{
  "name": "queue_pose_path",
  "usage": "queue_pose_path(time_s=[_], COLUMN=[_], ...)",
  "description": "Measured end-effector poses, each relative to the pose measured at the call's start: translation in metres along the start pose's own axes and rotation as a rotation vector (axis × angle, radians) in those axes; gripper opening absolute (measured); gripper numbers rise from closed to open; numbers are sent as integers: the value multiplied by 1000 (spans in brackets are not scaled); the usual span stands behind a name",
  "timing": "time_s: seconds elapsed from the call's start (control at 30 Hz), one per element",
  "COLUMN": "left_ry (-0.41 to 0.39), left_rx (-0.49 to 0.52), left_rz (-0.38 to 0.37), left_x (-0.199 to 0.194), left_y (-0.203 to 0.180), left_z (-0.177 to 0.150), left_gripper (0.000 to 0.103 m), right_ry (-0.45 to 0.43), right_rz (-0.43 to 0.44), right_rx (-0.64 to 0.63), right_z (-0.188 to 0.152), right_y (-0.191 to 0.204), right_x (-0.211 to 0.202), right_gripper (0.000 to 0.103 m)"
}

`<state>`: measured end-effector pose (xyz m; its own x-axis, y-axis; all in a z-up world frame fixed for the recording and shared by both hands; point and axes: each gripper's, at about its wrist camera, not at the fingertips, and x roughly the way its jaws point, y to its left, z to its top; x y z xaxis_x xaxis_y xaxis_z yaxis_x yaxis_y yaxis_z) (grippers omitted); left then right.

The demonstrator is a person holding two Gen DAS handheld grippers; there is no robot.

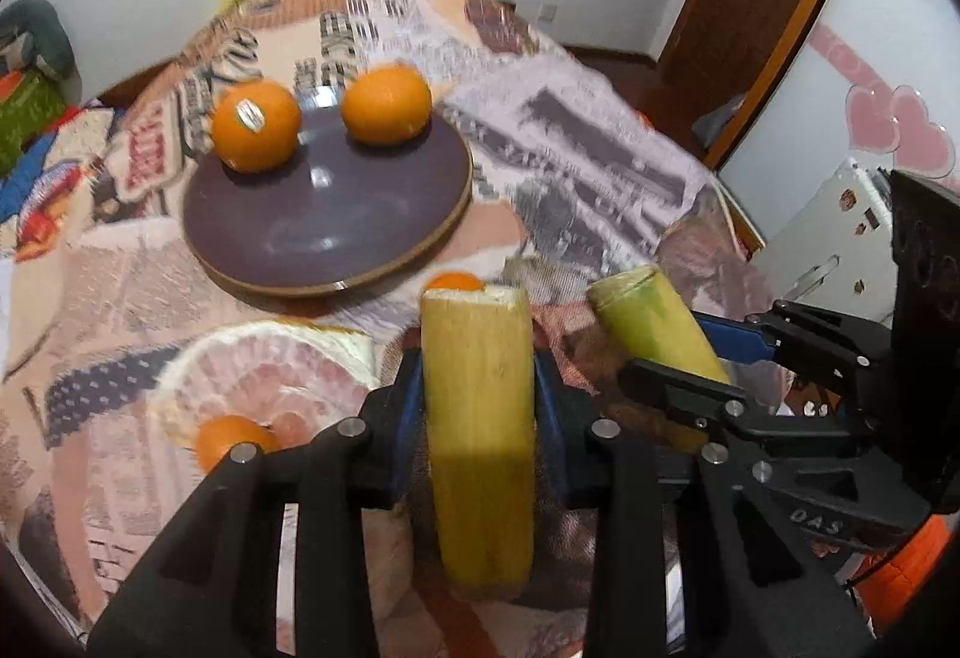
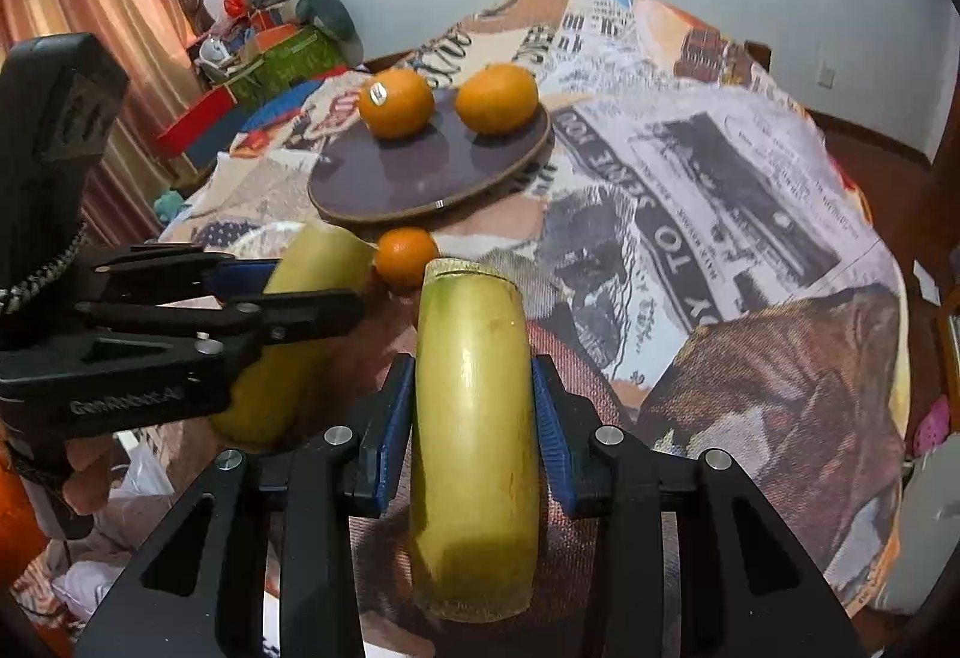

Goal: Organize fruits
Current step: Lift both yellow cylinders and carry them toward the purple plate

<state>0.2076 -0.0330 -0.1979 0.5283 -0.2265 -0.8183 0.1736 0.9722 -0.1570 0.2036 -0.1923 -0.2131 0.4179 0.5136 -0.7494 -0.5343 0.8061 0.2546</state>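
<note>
Both your left tongs (image 1: pixel 477 406) and right tongs (image 2: pixel 474 436) each grip a cut cane stalk (image 1: pixel 477 418) in the air just short of the plate (image 1: pixel 327 214) at 11 o'clock, so a loose squeeze could drop one onto the counter (image 2: pixel 750 214).

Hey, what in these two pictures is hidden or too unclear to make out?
- Small orange, left wrist view: mostly behind the stalk piece in the left tongs.
- Peeled pomelo, left view: near edge covered by tong arms, blurred.
- Pomelo, right wrist view: nearly all behind the left tongs.
- Sticker on plate orange: print too small.
</note>
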Motion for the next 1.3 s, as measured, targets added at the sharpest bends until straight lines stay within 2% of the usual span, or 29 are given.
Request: queue_pose_path(time_s=[0.33,0.73,0.93,1.3], left_ry=[-122,-217,-224,-185], left_rx=[-2,-39,-58,-116], left_rz=[-5,8,24,31], left_x=[-45,-64,-59,-30], left_y=[2,20,37,75], left_z=[13,38,45,49], left_gripper=[34,34,34,34], right_ry=[-126,-195,-199,-165], right_rz=[2,6,8,20], right_rx=[-12,-15,-30,-49], right_z=[23,51,66,84], right_y=[14,16,16,22], right_x=[-32,-38,-28,1], right_gripper=[34,34,34,34])
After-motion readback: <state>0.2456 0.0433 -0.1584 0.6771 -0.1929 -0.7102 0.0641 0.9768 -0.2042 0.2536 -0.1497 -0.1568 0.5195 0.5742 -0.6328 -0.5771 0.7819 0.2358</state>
